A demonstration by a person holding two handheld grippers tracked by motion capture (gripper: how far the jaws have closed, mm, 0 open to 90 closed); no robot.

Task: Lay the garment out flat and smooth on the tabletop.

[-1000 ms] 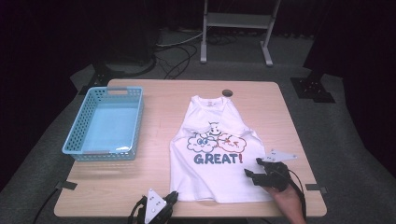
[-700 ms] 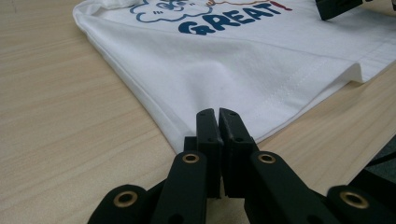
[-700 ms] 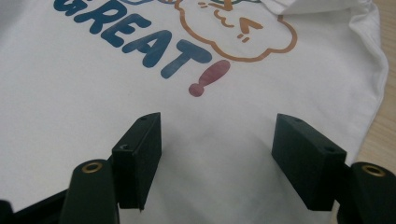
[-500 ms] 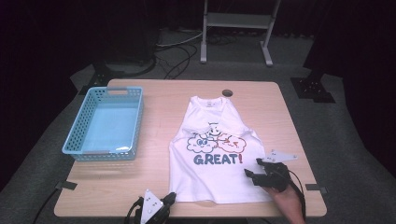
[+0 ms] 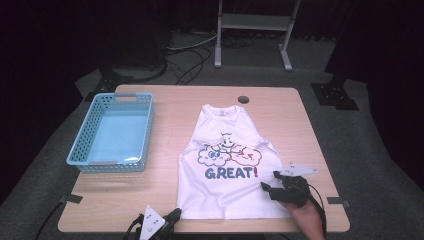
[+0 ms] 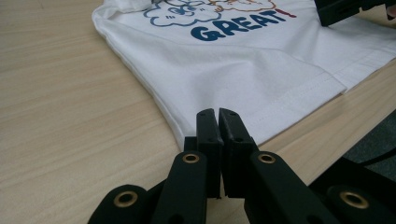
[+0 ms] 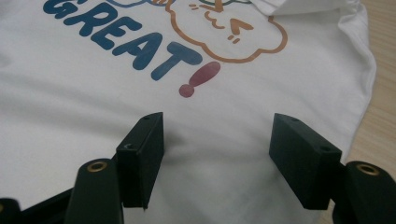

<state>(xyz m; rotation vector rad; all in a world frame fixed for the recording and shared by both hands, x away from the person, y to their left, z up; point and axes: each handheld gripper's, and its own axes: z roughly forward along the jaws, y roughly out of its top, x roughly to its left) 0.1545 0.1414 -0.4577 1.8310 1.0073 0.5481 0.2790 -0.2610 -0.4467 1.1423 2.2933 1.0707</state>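
Here the left claw (image 6: 218,116) is sitting pressed together at the white shirt's (image 5: 225,165) hem corner, while the right claw (image 7: 212,154) is hovering spread over the print.

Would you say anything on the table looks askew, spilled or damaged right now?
Nothing stands out. The white shirt lies flat and face up, its print readable, and the blue basket sits upright and empty beside it. The left tongs are shut at the hem corner; the right tongs hang open over the cloth.
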